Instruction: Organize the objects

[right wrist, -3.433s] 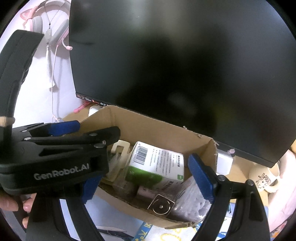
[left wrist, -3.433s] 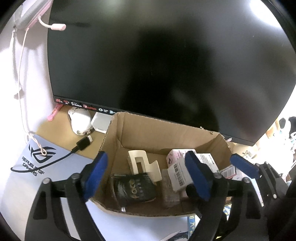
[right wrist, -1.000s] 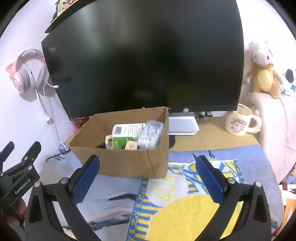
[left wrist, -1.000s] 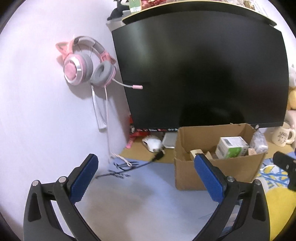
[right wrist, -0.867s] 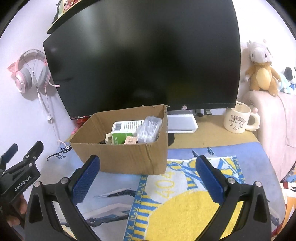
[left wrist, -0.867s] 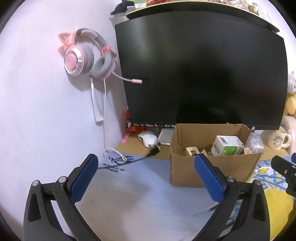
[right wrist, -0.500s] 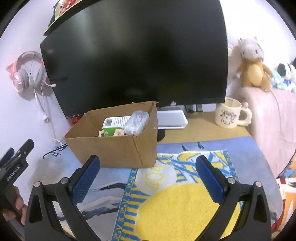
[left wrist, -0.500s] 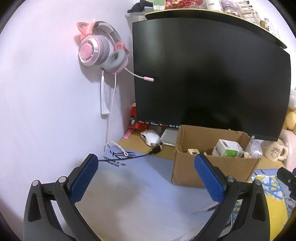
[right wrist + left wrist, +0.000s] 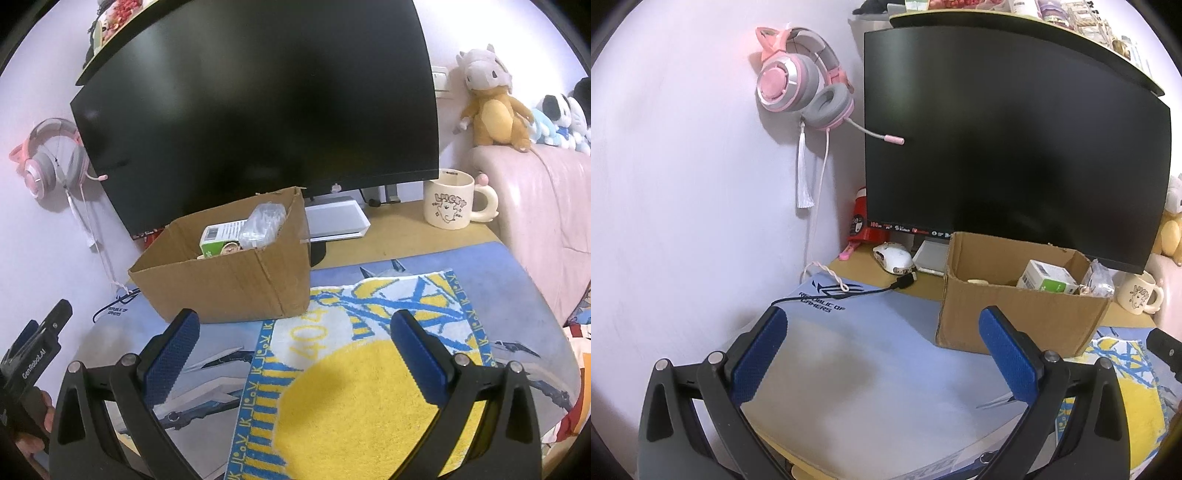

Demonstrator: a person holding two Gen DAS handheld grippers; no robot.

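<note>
Hand-held grippers [image 9: 882, 350] [image 9: 295, 350] hover spread wide, empty.

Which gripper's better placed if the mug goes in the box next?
Right, probably. The right gripper is open, with the mug in clear view. From the left gripper, the cardboard box stands between.

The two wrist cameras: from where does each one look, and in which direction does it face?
Left wrist: sits behind the open left gripper, facing the wall corner with the pink headset, the monitor and the cardboard box; both blue pads show.
Right wrist: sits behind the open right gripper, facing the monitor over the yellow towel; the left gripper and a hand show at lower left.
Shared: monitor, box, headset, the mug.
</note>
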